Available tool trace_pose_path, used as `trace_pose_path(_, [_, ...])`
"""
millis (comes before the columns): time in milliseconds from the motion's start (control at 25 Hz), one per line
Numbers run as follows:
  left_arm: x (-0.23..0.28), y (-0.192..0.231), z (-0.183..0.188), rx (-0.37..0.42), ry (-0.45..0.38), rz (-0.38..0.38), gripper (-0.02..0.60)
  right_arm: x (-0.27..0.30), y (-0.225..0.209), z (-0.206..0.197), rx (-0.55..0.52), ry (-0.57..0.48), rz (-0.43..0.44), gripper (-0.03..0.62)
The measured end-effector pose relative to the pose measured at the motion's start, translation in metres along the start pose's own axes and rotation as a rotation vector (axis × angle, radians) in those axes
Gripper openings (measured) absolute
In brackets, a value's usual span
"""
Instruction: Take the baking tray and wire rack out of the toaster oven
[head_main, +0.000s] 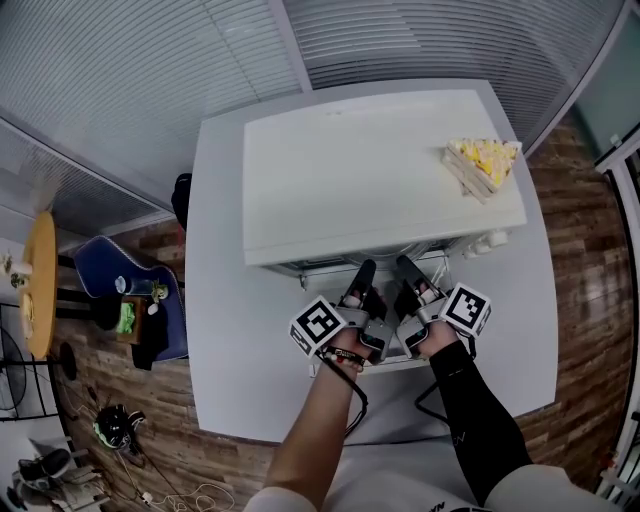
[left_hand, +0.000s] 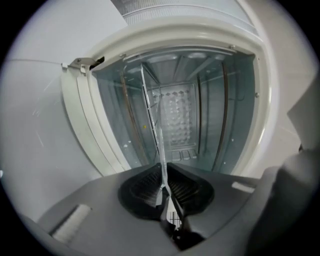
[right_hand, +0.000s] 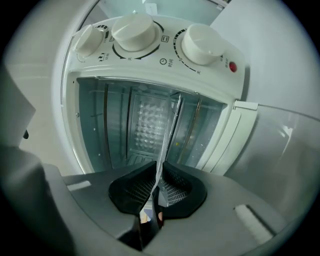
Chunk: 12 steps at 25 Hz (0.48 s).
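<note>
The white toaster oven stands on a white table with its front open towards me. Both grippers reach into its mouth side by side, rolled onto their sides. A thin silvery baking tray, seen edge-on, runs from deep in the oven cavity out between the jaws. My left gripper is shut on the tray's front rim. My right gripper is shut on the same rim further along. In the head view the left gripper and right gripper hide the tray. I cannot make out the wire rack.
A toy cake slice lies on the oven's top at the right. Three white knobs line the control panel beside the cavity. The open glass door lies beneath my hands. A blue chair stands left of the table.
</note>
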<state>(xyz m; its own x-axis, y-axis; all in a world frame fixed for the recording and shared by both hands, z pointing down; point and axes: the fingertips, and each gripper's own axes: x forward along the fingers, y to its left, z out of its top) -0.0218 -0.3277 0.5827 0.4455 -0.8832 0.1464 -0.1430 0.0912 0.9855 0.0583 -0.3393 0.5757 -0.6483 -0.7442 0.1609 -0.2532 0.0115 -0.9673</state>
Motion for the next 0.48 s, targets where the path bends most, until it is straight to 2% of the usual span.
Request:
trace_pose_path(120, [-0.006,0.001,-0.003,-0.006,0.006,-0.004,0.092,-0.007,-0.002,-0.004,-0.015,0.004,-0.021,0.04])
trace_pose_path(480, [-0.024,0.004,-0.014,-0.01,0.023,0.009,0.091,-0.02,0.001,-0.018,0.003,0.008,0.005,0.04])
